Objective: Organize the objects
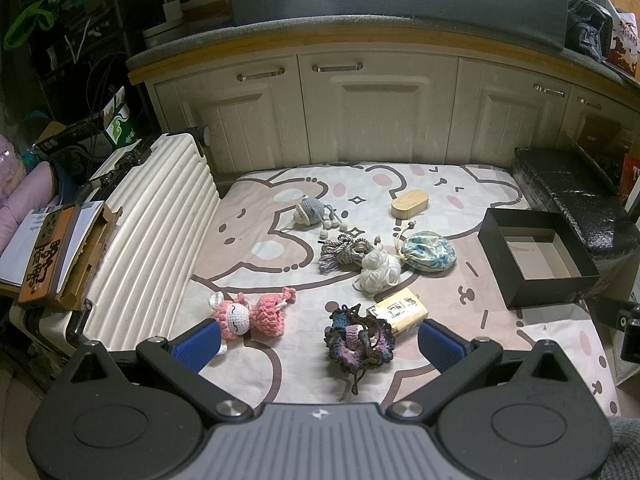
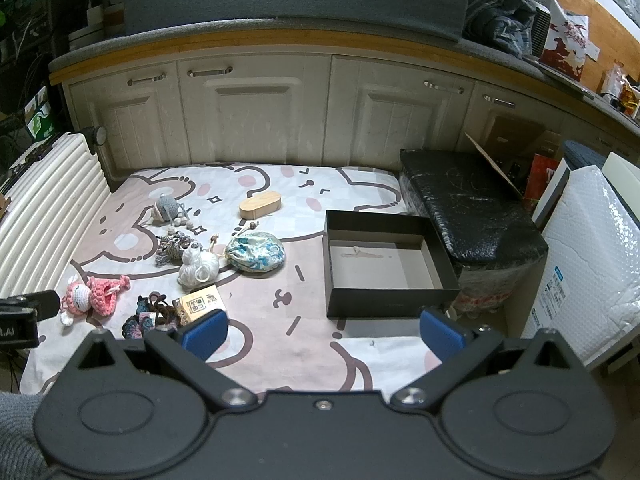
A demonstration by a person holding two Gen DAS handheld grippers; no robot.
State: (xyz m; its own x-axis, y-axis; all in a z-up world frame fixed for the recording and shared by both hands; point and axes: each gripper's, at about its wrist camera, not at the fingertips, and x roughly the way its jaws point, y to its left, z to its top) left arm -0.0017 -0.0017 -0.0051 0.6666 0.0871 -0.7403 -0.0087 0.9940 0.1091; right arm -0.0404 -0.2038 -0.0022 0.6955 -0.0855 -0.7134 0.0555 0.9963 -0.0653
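On the cartoon-print mat [image 1: 248,264], crocheted toys [image 1: 256,314] cluster mid-surface; an empty black box [image 2: 384,264] sits at its right edge. Left claw [image 1: 320,344] and right claw [image 2: 322,334] hover spread wide, empty.

We hold our left gripper [image 1: 318,342] low at the bottom centre of its frame, blue pads [image 1: 198,343] spread wide, nothing between them. Our right gripper [image 2: 323,334] sits likewise, jaws apart, empty.

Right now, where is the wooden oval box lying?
The wooden oval box lies on the cartoon-print cloth, toward the far side near the cabinets, beyond the blue floral pouch and left of the black box.
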